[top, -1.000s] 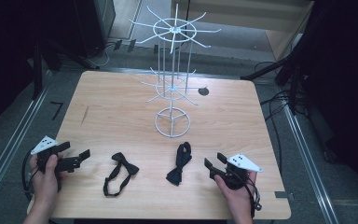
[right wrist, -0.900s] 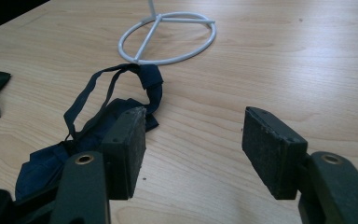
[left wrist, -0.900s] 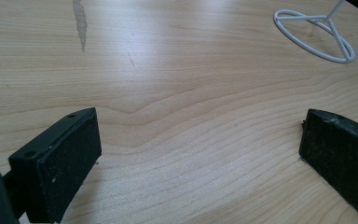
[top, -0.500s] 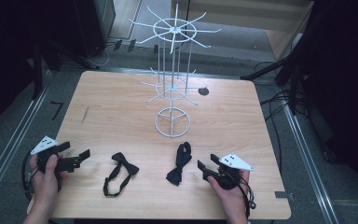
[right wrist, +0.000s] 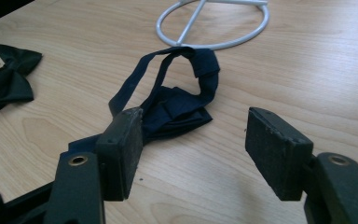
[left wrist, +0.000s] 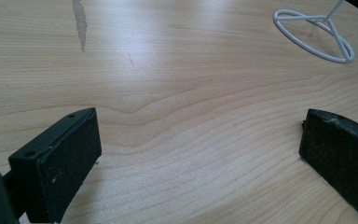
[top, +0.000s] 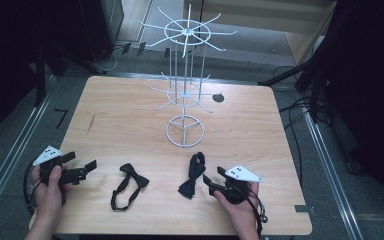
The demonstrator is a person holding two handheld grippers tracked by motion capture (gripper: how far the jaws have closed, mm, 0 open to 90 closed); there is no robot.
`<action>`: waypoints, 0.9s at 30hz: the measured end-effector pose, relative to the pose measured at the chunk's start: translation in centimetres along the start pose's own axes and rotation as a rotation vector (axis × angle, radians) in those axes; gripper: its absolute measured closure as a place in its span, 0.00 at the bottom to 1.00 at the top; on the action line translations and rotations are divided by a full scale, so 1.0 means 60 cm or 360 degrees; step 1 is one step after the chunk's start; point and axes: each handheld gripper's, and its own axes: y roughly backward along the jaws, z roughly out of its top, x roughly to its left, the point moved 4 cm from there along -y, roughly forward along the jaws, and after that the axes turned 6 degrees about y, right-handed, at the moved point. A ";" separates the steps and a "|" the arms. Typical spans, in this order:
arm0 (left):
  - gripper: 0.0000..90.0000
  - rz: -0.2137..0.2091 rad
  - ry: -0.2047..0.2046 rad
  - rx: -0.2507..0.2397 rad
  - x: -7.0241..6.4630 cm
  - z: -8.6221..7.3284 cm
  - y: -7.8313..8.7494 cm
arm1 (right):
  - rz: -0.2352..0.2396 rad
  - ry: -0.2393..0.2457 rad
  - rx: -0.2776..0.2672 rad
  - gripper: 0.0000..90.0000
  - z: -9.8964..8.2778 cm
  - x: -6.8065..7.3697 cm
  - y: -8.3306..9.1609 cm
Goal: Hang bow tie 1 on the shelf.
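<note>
The dark blue bow tie (right wrist: pixel 177 105) lies flat on the wooden table (top: pixel 130 110), near the front edge and right of centre. Its knot and wings are bunched at the near end; its strap runs away in a loop whose far end touches the base ring of the white wire rack (top: pixel 185 100). The right gripper (right wrist: pixel 193 140) sits just beside the bow tie on its near right side. Its jaws stand spread and have just been opening; nothing lies between them, and the left jaw overlaps the near edge of the fabric in the right gripper view.

A second, black bow tie (top: pixel 127 185) lies to the left, well apart from the first, its strap curled toward the front edge. The rack stands at the table's centre, beyond both ties. A small dark round spot (top: pixel 218 98) marks the far right of the table.

The left gripper (top: pixel 77 172) rests at the near left corner, jaws spread wide over bare wood.
</note>
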 end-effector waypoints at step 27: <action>0.00 -0.0004 0.0000 0.0002 0.001 0.000 0.000 | -0.0015 0.0044 0.0129 0.21 -0.008 0.062 -0.049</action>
